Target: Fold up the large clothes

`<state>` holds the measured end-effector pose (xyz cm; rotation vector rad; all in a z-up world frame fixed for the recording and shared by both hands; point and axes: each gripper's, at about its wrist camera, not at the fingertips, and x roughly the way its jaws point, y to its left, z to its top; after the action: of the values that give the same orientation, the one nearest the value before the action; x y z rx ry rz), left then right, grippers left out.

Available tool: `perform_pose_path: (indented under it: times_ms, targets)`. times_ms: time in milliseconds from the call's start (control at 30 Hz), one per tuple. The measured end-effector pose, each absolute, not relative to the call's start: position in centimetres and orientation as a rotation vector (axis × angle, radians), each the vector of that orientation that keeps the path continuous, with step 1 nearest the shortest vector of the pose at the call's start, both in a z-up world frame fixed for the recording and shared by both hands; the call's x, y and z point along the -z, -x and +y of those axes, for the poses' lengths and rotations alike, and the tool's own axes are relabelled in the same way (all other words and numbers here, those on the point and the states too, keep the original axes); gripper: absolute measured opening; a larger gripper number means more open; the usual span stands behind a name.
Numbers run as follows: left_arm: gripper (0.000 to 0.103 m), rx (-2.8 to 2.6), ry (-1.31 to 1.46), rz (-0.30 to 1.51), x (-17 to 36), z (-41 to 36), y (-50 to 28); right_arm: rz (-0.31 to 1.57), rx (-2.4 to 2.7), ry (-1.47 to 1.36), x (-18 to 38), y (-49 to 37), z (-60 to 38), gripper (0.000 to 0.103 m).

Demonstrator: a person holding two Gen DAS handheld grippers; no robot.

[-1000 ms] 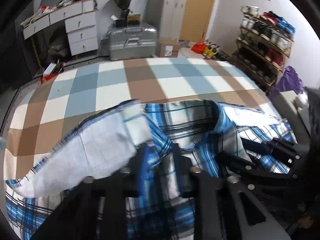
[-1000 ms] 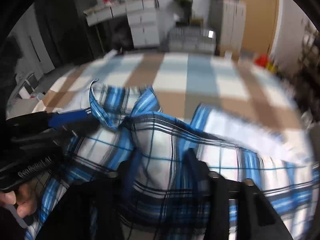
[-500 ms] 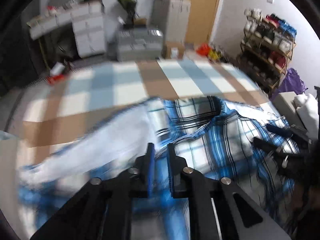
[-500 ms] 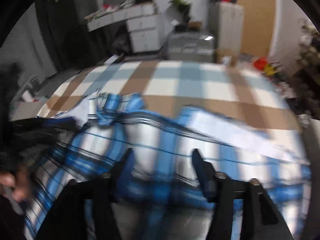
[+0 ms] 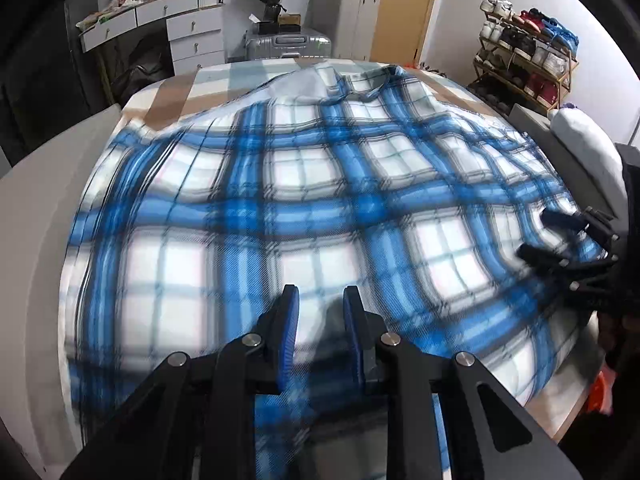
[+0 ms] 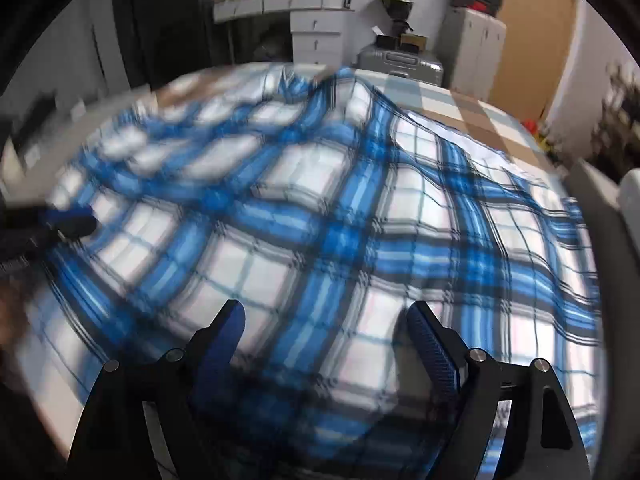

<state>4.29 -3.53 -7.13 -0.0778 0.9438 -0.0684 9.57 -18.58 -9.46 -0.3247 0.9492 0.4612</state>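
Observation:
A large blue-and-white plaid shirt (image 5: 320, 184) lies spread over the bed, collar (image 5: 362, 88) at the far end. My left gripper (image 5: 320, 300) hovers at the shirt's near edge. Its jaws are opening, a narrow gap shows between the pads, and blurred cloth lies under that gap without being pinched. In the right wrist view the same shirt (image 6: 340, 208) fills the frame. My right gripper (image 6: 326, 320) is over its near part, jaws opening and wide apart, with nothing gripped. Each gripper shows in the other's view: the right gripper (image 5: 544, 236) at the shirt's right edge, the left gripper (image 6: 68, 220) at its left edge.
The bed has a brown, blue and white checked cover (image 5: 172, 96) and a grey rim (image 5: 48, 208). A white pillow (image 5: 584, 140) lies at the right. Beyond the bed stand a silver suitcase (image 5: 288, 44), white drawers (image 5: 192, 36) and a shoe rack (image 5: 528, 60).
Both grippers have drawn back from the collar area to the shirt's near edge. The shirt now lies spread out flat. The right jaws have opened wide and the left jaws have parted slightly.

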Motion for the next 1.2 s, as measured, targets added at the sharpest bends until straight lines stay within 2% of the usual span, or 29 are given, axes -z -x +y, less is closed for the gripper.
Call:
perform_pose_path:
  times_ms: [133,233,400,533,633,700,900,1033,1200]
  targets:
    - [0.017,-0.037,0.135,0.899,6.3,-0.5,-0.3,0.921,-0.307,0.273,8.9,-8.1,-23.6,0.087]
    - [0.017,-0.035,0.101,0.894,5.6,-1.7,1.6,0.926,-0.231,0.177,8.1,-6.6,-26.2,0.087]
    - [0.018,0.182,0.076,0.882,5.4,-7.6,0.1,0.882,-0.409,0.174,6.0,-3.5,-21.4,0.087]
    - [0.018,0.204,0.022,0.941,7.6,-9.8,-0.9,0.894,-0.501,0.33,8.2,-1.6,-17.2,0.087]
    - [0.018,0.227,0.087,0.935,7.7,-7.9,0.5,0.913,-0.44,0.346,9.4,-1.6,-19.8,0.087]
    - [0.018,0.193,0.114,0.951,7.7,-6.6,1.3,0.931,-0.365,0.288,9.4,-2.3,-23.2,0.091]
    - [0.019,-0.018,0.224,0.895,6.2,-2.7,5.2,0.962,-0.161,0.188,7.5,-3.8,-28.6,0.093]
    - [0.019,-0.15,0.332,0.913,7.1,0.0,6.3,0.961,-0.258,0.088,7.1,-4.3,-27.1,0.093]
    - [0.019,-0.118,0.561,0.93,8.3,1.9,7.0,0.971,-0.358,0.174,7.7,-4.1,-23.2,0.093]
